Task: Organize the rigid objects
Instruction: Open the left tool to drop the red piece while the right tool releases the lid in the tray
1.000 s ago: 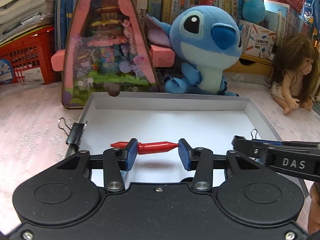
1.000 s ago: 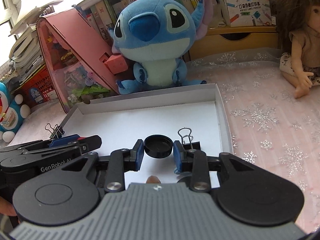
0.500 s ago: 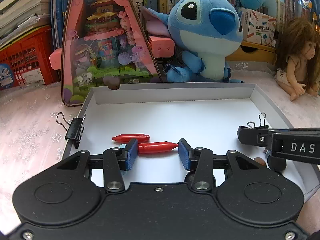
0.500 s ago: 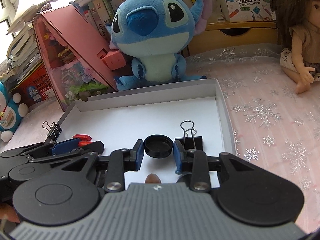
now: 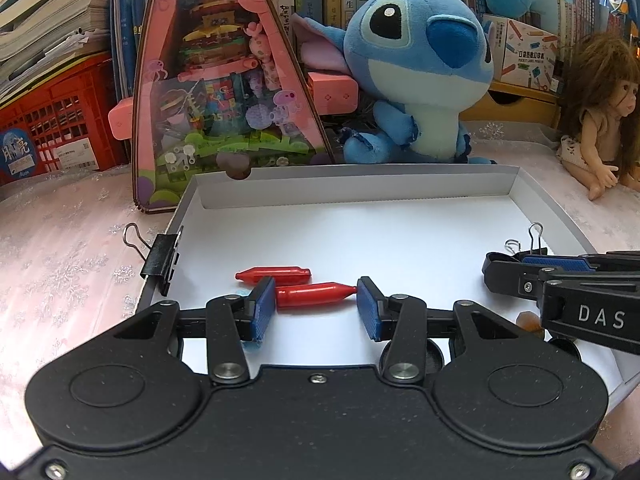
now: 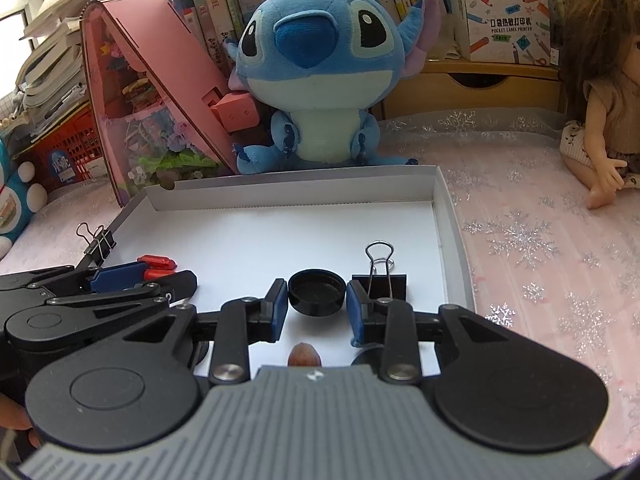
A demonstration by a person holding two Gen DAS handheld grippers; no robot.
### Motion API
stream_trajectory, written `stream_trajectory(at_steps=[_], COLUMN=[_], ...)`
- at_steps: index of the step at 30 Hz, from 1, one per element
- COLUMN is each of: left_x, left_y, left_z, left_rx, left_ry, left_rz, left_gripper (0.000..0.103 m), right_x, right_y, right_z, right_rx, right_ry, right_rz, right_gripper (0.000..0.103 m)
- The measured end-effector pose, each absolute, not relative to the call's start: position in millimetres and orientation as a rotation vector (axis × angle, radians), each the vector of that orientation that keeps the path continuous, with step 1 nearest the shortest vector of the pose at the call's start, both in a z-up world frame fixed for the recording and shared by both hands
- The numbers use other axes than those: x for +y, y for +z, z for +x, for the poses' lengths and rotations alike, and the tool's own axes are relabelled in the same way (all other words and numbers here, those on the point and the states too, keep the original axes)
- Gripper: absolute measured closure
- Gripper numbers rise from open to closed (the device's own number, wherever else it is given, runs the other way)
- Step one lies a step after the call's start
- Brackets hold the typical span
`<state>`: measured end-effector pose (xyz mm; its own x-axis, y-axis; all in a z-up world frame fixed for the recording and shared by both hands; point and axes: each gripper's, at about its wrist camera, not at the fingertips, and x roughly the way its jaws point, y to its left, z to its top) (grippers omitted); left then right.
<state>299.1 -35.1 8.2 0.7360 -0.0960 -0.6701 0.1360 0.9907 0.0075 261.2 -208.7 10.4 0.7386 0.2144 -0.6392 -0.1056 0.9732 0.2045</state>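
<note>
The left gripper (image 5: 316, 306) holds a red crayon (image 5: 314, 295) lengthwise between its blue pads, over the floor of the white box lid (image 5: 360, 184). A second red crayon (image 5: 274, 275) lies just behind it. The right gripper (image 6: 317, 306) grasps a black bottle cap (image 6: 317, 291); a black binder clip (image 6: 380, 276) lies just beside it in the lid

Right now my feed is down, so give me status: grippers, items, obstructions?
Left gripper shut on red capsule, over white tray. Right gripper shut on black cap. Second capsule just beyond; binder clip beside right fingers.
</note>
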Motion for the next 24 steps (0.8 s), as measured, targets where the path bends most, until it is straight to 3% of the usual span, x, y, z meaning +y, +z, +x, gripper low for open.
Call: stream_trajectory(at_steps=[24], left_x=[-34.3], left_y=[7.6], left_z=[296.3], left_rx=[0.724], left_ry=[-0.112], left_rz=[0.050], left_gripper=[0.057], right_x=[-201.8], right_y=[6.3], right_z=[253.5], right_rx=[0.677], right_ry=[0.168], right_rz=[0.103], right_gripper=[0.063])
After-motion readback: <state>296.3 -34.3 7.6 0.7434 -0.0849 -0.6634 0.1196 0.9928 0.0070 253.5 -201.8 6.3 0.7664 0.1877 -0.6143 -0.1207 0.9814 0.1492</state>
